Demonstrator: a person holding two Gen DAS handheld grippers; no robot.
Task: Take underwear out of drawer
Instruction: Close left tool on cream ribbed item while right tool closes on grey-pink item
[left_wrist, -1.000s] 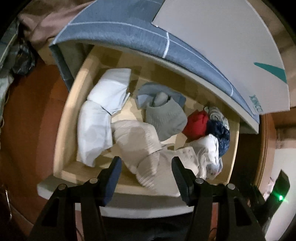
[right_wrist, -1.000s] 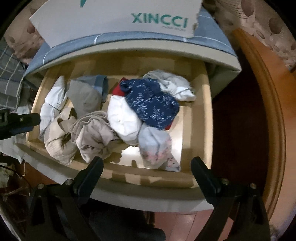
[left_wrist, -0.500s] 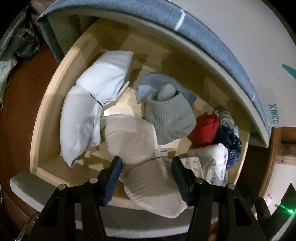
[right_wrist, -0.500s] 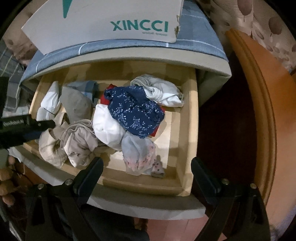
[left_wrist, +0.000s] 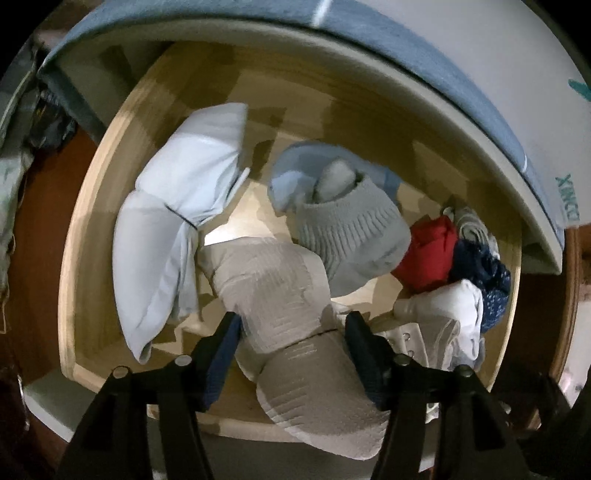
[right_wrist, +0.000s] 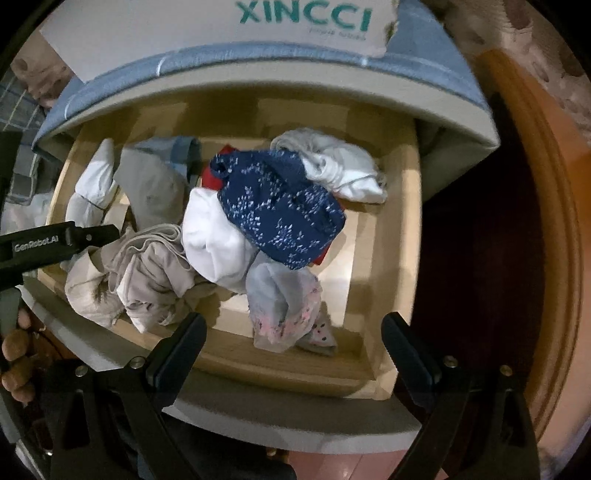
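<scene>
Already the left claw (left_wrist: 291, 332) is closing around the beige ribbed underwear (left_wrist: 273, 291) at the drawer (left_wrist: 70, 258) front; a shallow pinch could slip or snag neighbouring garments. Right claw (right_wrist: 293, 343) hovers spread, empty.

Teal capitals "XINCCI" are showing on the white box (right_wrist: 207, 40) at twelve o'clock in the right wrist view — the smaller line beneath is blurring out. White lettering "GenRobot.AI" is running along the black left gripper (right_wrist: 55, 245) at nine o'clock.
</scene>
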